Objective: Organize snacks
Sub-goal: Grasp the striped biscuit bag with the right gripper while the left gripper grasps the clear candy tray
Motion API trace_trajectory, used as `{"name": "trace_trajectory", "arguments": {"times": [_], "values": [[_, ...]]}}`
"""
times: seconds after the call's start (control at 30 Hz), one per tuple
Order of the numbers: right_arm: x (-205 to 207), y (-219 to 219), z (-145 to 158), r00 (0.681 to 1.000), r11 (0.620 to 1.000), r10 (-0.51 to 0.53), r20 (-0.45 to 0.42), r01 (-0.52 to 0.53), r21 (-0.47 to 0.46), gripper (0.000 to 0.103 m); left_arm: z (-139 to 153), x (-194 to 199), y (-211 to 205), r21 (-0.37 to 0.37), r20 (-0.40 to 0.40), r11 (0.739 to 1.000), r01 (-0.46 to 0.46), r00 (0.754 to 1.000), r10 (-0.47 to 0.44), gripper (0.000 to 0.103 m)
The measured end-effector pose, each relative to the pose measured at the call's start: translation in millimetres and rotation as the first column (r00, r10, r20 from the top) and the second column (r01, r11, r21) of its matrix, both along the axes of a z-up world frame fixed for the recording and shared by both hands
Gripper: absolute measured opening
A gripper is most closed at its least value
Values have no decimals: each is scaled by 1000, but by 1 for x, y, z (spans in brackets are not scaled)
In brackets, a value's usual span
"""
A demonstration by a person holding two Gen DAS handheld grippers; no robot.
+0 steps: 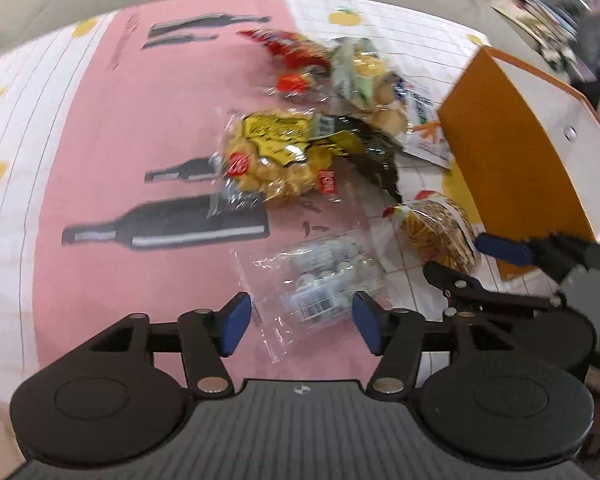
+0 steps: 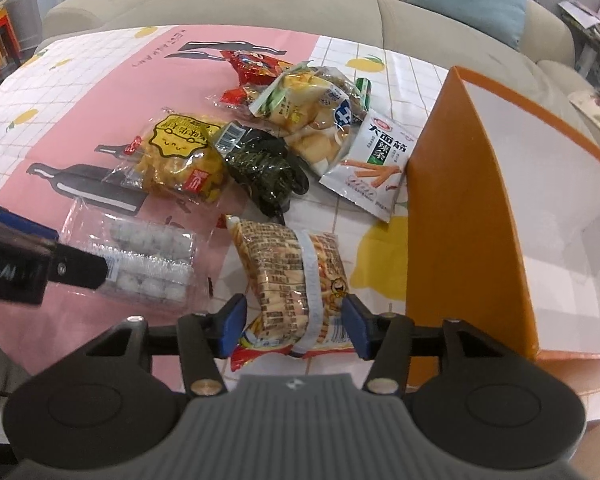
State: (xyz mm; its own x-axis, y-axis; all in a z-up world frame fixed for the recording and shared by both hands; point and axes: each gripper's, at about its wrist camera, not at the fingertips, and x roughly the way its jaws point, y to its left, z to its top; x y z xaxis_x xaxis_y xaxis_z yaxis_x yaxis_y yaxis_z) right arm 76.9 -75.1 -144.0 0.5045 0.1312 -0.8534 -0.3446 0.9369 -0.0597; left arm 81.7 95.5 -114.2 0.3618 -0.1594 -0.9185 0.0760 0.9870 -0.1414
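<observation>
Two tools over the desk point(image 2: 100, 92), both pointing steeply down at a pile of snacks. Left tool point(image 1: 301, 322) has its jaws spread wide, sitting either side of a clear pack of little white balls point(image 1: 324, 276), pads not touching it. Right tool point(image 2: 294, 326) is also parted, straddling the near end of a banded pack of sticks point(image 2: 296, 276); can't quite tell if the pads brush the wrapper, but it doesn't look squeezed. Just right of that stands an orange box point(image 2: 460, 200), open, white inside. Further back lie a yellow puff bag point(image 2: 184, 156), a dark seaweed bag point(image 2: 268, 168), a white sachet point(image 2: 374, 156) beside the box, a bun bag point(image 2: 312, 108), then a red packet point(image 2: 256, 64). Beyond is a beige sofa point(image 2: 260, 4).
</observation>
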Motion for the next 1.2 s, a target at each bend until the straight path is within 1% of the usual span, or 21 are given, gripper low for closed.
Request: {"name": "trace_trajectory", "arguments": {"times": [0.03,0.13,0.23,0.33,0.4,0.47,0.57,0.63,0.7,0.77,0.83,0.93,0.97,1.13,1.2], "values": [[1,-1,0,1000,1000,-2,-2,2,7,54,2,0,-1,2,6,1000,27,1000,-27,70],[2,-3,2,1000,1000,-7,-9,8,30,56,6,0,-6,16,21,994,106,994,-107,76],[3,-6,3,1000,998,-11,-22,12,62,60,5,1,-17,50,23,973,224,974,-226,81],[5,-9,2,999,996,-19,-30,21,85,61,2,3,-30,112,24,931,347,936,-352,82],[6,-11,2,999,994,-24,-36,28,103,61,-3,7,-36,145,14,902,407,910,-414,83],[7,-12,2,999,993,-23,-36,27,116,62,-9,11,-40,156,3,880,449,891,-455,83],[7,-10,0,999,993,-4,-34,8,121,67,-20,18,-44,161,-27,851,500,864,-503,83],[6,-7,-1,1000,994,9,-27,-6,109,70,-25,21,-46,171,-51,830,531,846,-531,83],[7,-5,-3,1000,996,15,-21,-13,93,72,-30,23,-48,175,-71,803,570,821,-567,84],[9,-4,-5,1000,996,13,-23,-11,91,72,-32,22,-50,195,-69,774,602,796,-602,86],[11,-5,-8,1000,996,8,-26,-5,94,72,-36,23,-50,209,-69,758,618,782,-619,86],[12,-3,-10,1000,996,9,-22,-7,90,73,-45,27,-52,213,-86,752,624,778,-622,87],[12,-3,-10,1000,996,10,-20,-8,90,74,-47,28,-52,212,-89,751,625,778,-622,89],[13,-3,-12,1000,995,9,-18,-7,97,75,-52,33,-48,155,-89,786,598,801,-592,90],[14,-3,-14,1000,995,6,-21,-4,96,75,-52,33,-48,153,-81,795,587,809,-582,90]]}}
